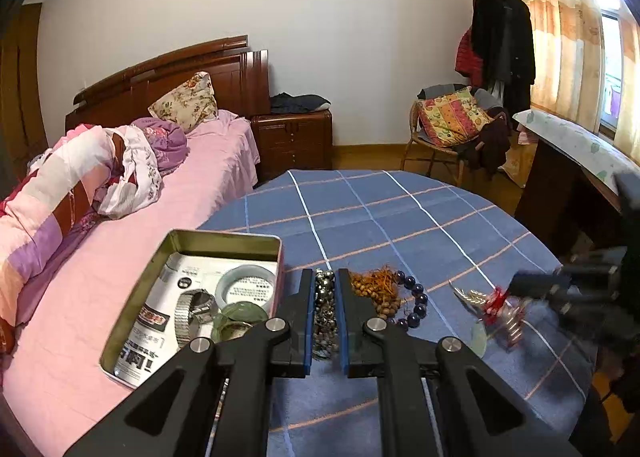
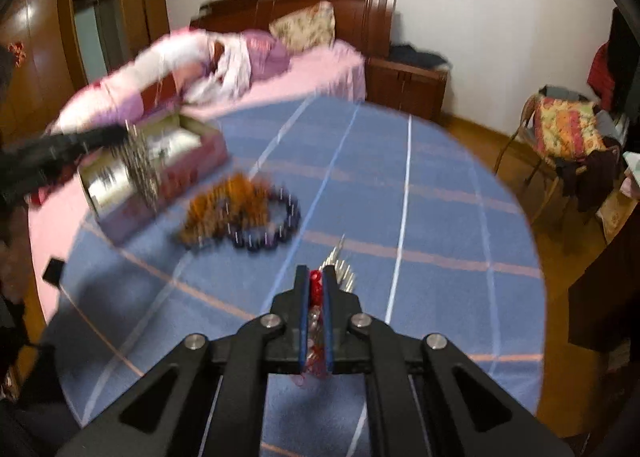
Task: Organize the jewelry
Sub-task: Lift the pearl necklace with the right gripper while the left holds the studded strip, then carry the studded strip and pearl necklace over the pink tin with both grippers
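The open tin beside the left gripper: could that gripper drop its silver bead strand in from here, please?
Probably yes. The left gripper, shut on the silver bead strand, sits right beside the tin, whose top is open; only its near wall lies between, so a small lift should clear it.

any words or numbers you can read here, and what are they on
Printed paper sheet lining the open tin box: large characters, small print and a round logo, too blurred and skewed to read.
Print showing through the pale bangle: too small to read.
Watch face: nothing legible.
Right wrist view: motion-blurred, no readable text.
Nothing else carries lettering.
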The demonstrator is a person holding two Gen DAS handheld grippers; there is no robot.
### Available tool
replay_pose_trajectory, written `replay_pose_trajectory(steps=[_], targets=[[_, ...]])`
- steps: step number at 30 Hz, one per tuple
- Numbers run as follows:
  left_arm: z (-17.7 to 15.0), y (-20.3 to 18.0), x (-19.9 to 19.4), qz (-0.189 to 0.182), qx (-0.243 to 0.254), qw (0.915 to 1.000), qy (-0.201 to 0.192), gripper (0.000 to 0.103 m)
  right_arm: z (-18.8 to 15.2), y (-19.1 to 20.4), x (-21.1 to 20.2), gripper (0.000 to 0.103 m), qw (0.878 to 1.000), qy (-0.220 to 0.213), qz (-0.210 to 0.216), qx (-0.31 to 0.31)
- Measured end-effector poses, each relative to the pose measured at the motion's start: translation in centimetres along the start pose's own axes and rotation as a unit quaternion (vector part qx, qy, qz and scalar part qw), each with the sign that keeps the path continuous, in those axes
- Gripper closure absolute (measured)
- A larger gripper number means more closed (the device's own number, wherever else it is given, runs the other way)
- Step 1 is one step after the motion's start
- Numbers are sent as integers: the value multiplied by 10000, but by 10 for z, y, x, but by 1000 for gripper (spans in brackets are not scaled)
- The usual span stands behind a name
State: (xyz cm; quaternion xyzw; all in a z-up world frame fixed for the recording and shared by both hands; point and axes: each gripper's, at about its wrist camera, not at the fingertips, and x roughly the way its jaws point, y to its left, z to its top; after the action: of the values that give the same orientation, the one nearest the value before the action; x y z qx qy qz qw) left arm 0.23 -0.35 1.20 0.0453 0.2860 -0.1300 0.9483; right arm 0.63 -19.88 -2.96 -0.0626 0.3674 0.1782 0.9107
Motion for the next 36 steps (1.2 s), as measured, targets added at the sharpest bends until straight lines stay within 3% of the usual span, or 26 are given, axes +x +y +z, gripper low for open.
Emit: replay_pose_trajectory(steps=[1,7,17,22,27,31,32,33,35,36], targets=[[0,1,-1,6,-3,10000,-15,95,6,0,-6,101,9999,-102,2,-18],[5,4,-5,35,-21,9999,-115,95,29,4,-22,102,9991,-388,3,-152],[4,7,-5,38,-50,9999,-146,95,24,1,-16,101,9996,-240,148,-59],[4,6,-4,30,-27,9999,-133,95,9,-3,18,60,9993,368,49,-96],[4,3,2,19,-9,10000,-68,95,2,-8,53,55,9968,792,91,28],[4,2,8,23,-8,10000,-12,95,5,-8,79,57,9945,1046,91,46],[4,2,8,23,-11,10000,-4,95,4,-6,84,64,9934,1142,65,-17],[4,2,8,24,-13,10000,-1,95,4,-3,86,83,9932,1155,8,-121],[4,3,8,32,-11,10000,-8,95,6,-4,78,95,9948,1011,90,-89],[4,3,7,34,-12,10000,-13,95,10,-7,65,95,9967,788,168,26]])
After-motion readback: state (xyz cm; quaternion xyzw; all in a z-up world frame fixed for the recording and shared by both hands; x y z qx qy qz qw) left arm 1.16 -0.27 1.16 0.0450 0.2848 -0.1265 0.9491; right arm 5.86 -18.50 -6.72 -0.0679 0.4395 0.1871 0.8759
